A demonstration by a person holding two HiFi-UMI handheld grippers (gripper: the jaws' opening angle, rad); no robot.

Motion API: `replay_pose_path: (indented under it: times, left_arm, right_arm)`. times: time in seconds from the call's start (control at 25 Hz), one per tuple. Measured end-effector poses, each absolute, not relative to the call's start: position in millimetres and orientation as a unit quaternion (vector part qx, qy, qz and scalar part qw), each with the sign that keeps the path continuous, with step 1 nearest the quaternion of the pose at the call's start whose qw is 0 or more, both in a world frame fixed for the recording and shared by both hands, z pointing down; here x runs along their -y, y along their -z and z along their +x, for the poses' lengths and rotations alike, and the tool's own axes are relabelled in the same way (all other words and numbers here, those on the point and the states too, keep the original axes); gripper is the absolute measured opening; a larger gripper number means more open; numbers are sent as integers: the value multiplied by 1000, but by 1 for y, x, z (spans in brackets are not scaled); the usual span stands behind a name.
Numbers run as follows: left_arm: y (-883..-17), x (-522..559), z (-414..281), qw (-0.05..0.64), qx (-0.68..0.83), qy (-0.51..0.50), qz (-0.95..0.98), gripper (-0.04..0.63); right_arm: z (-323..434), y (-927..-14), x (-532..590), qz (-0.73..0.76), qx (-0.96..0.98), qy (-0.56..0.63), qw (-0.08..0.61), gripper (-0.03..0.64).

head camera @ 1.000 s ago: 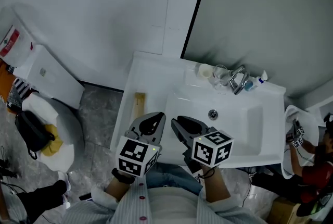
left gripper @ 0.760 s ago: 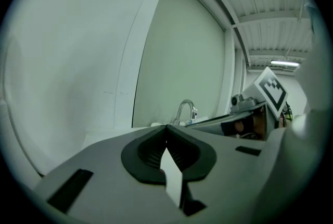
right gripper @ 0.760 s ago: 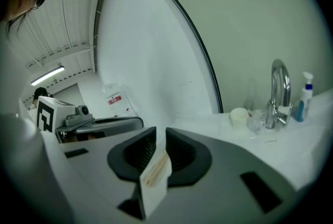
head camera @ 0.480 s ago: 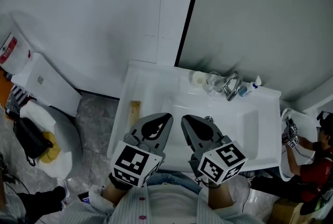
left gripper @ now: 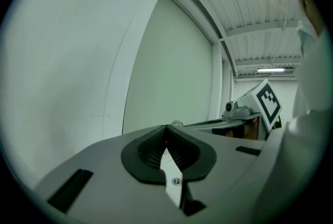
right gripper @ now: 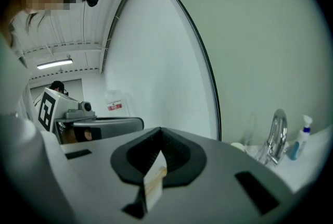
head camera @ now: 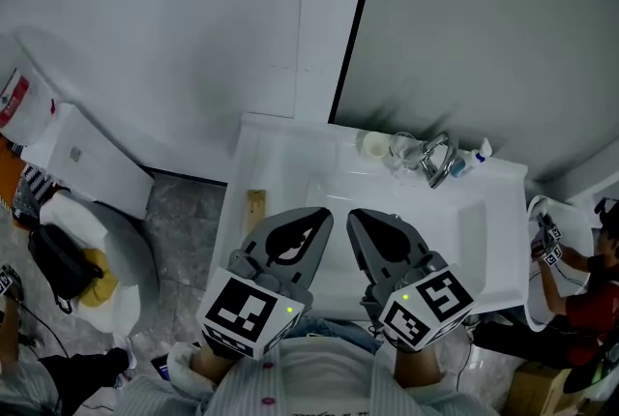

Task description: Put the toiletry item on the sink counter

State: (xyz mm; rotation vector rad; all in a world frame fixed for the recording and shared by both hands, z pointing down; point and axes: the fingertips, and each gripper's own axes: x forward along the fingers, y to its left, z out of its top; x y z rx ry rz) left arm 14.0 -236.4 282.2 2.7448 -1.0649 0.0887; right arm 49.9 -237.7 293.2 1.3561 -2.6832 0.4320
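Note:
A short wooden toiletry item lies flat on the left part of the white sink counter. Both grippers hang side by side above the counter's front edge, apart from the item. My left gripper is shut, its tips meeting with nothing between them. My right gripper has just been closing and is now shut on nothing, its tips together. Each gripper's marker cube faces the head camera.
At the back of the basin stand a chrome faucet, a white cup, a glass and a small blue bottle. A toilet and a dark bag are at the left. A person crouches at the right.
Both grippers have risen toward the head camera and tilted closer to level. The right jaws went from apart to shut. The wooden item has stayed on the counter.

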Motion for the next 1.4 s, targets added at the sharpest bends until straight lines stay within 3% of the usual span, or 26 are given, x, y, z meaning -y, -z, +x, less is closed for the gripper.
replay_pose_path:
  times: [1.4]
  left_arm:
    - [-291, 248, 3, 103, 351, -30, 930, 17]
  right_arm:
    - [39, -308, 251, 450, 877, -151, 74, 9]
